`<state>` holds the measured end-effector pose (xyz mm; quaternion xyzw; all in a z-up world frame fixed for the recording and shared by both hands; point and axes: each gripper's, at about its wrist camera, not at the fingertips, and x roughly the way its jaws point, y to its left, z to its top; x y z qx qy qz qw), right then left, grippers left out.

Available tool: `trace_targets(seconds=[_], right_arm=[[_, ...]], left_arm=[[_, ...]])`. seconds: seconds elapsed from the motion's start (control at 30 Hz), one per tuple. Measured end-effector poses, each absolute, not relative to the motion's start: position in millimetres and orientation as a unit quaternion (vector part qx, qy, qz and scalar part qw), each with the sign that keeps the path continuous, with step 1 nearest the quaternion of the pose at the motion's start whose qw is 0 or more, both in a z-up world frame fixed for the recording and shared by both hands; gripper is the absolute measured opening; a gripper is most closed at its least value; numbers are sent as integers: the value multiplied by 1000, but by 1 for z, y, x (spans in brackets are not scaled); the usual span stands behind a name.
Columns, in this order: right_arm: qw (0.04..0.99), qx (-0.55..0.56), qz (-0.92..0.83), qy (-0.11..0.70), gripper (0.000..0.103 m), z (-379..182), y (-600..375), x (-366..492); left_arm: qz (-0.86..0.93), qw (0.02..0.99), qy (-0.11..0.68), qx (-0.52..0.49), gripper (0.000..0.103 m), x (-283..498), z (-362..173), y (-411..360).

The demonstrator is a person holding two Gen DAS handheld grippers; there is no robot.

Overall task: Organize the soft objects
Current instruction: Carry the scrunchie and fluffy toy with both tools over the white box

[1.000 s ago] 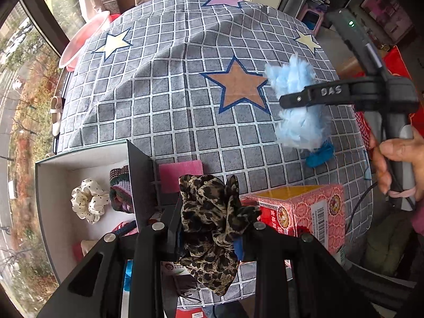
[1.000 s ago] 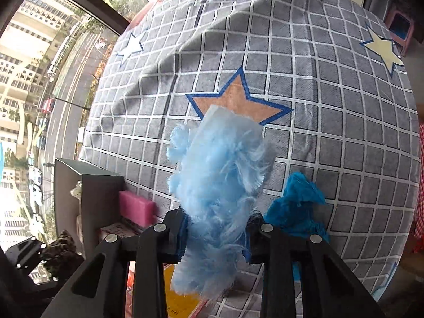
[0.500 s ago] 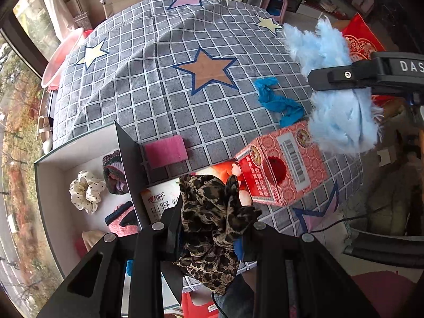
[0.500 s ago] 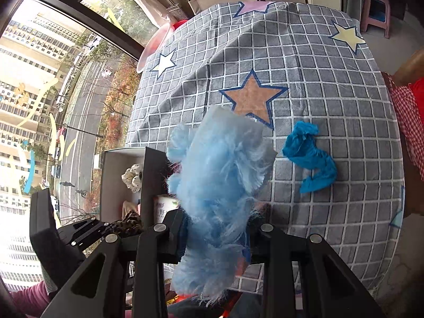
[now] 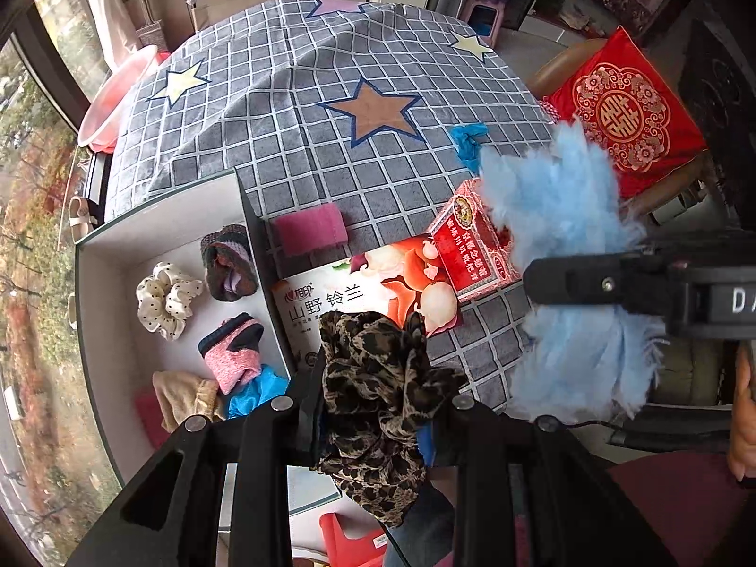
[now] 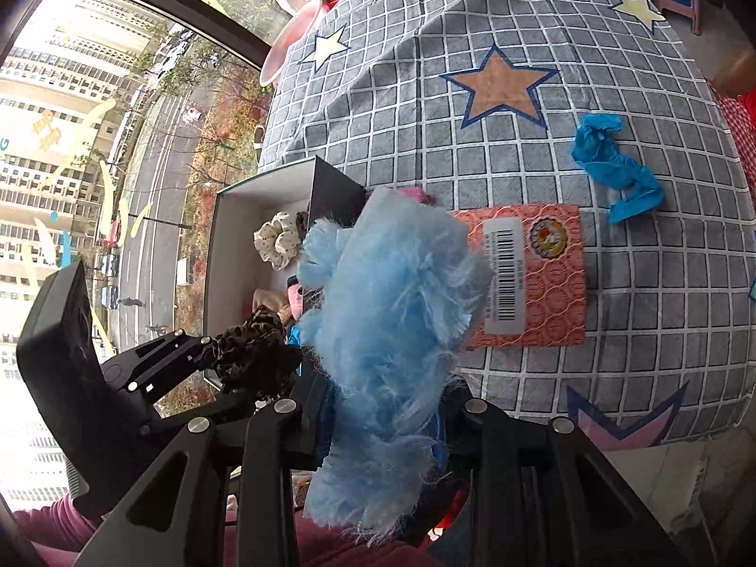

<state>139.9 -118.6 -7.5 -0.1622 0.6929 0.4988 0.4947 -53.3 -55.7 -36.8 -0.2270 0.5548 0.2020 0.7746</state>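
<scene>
Both grippers loaded, lifted away from table since a second ago: left gripper [image 5: 373,406] clamps leopard-print fabric scrunchie [image 5: 378,397], right gripper [image 6: 382,406] clamps fluffy light-blue cloth [image 6: 387,330]. White open box [image 5: 108,293] lower left, likely drop-off next.

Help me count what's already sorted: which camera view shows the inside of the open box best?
The left wrist view. It looks down into the open box, showing the polka-dot scrunchie, knitted pieces and cloths on its floor. In the right wrist view the box is partly hidden behind the fluffy blue piece and the left gripper.
</scene>
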Motion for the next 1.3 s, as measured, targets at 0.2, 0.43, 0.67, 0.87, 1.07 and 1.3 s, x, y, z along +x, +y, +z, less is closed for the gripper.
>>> trace_targets(seconds=[0.2,0.43,0.67,0.87,1.07,1.3], right_arm=[[481,-194,519,680,33,-4,-108,107],[469,-219,533,670,33,-3,-100,85],[459,-233,542,664,33,-3,-95,67],[457,-238,544,662,33,-4,-94,61],[456,-238,542,664,33,-4,-95,60],[452,-237,541,668,33,-5,-97,58]], left_arm=[[224,775,539,-241,32,-76,-33,-47],[247,770,527,-261,31,-99,-33,-40],[264,765,519,-273,31,-116,-33,-37],[275,763,512,-283,31,-125,-33,-34],[282,760,508,-291,31,-132,-34,-32],[286,759,506,-294,32,-135,-35,-32]])
